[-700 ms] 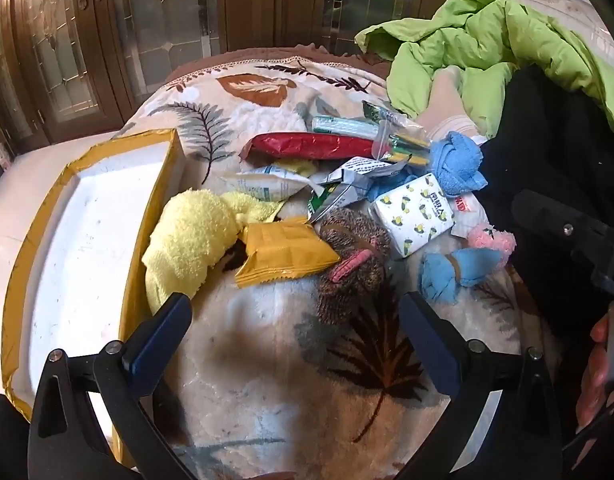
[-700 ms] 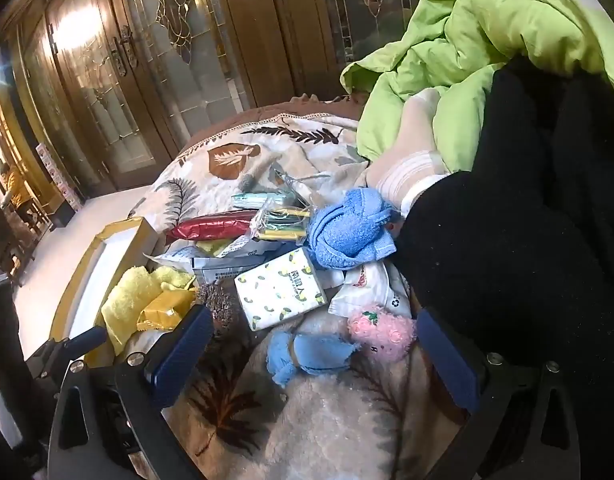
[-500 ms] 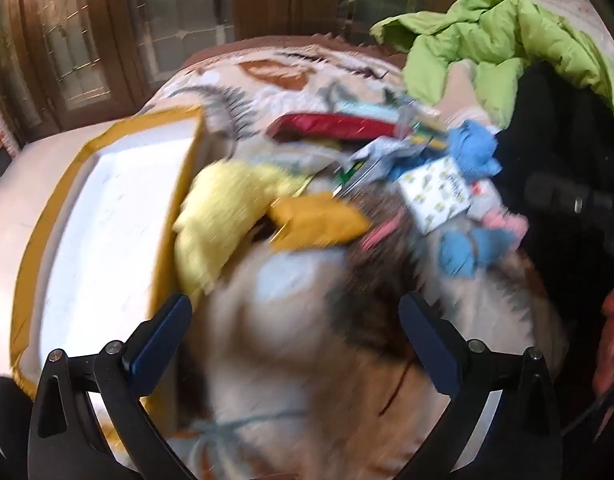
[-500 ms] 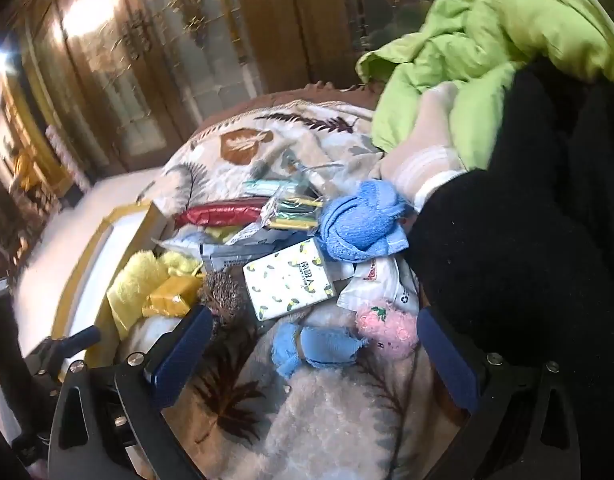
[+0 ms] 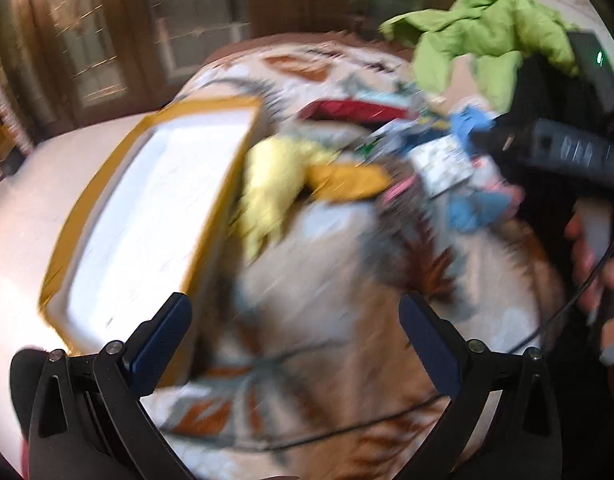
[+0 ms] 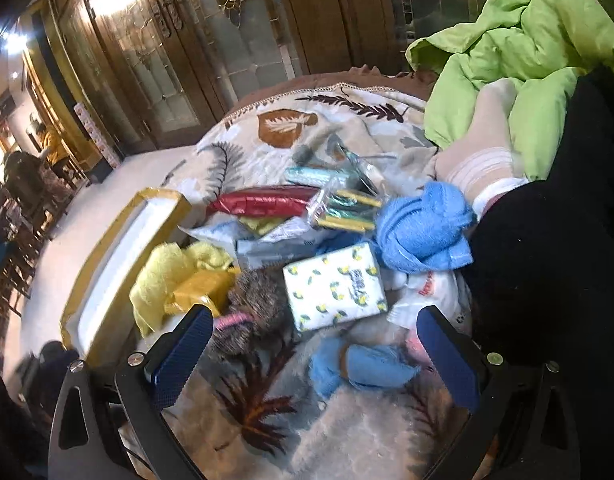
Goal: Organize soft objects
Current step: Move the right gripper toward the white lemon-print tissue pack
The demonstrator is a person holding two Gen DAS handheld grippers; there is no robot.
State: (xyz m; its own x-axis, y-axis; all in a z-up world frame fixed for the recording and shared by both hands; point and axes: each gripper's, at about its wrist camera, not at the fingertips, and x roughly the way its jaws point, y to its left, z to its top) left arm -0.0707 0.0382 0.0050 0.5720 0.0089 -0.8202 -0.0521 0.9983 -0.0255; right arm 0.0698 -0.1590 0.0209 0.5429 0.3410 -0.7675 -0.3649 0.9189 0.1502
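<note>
A pile of soft things and packets lies on a leaf-print blanket (image 6: 347,432). In the right wrist view I see a yellow towel (image 6: 163,276), a brown fuzzy toy (image 6: 255,308), a lemon-print tissue pack (image 6: 335,286), a blue towel (image 6: 423,228) and a small blue cloth toy (image 6: 363,366). My right gripper (image 6: 311,356) is open, low over the small blue toy, with nothing in it. The left wrist view is blurred; my left gripper (image 5: 295,340) is open above bare blanket, short of the yellow towel (image 5: 271,188). A yellow-rimmed white tray (image 5: 147,216) lies left of the pile.
A red packet (image 6: 263,202), a yellow packet (image 6: 203,290) and wrapped sticks (image 6: 347,208) sit among the pile. A green jacket (image 6: 519,60) and black cloth (image 6: 555,264) crowd the right side. A hand (image 5: 591,248) holds the other gripper. Wooden glass doors (image 6: 179,60) stand behind.
The left gripper has swung left and pulled back, so the tray now fills more of its view. The right gripper has moved forward and down towards the small blue toy.
</note>
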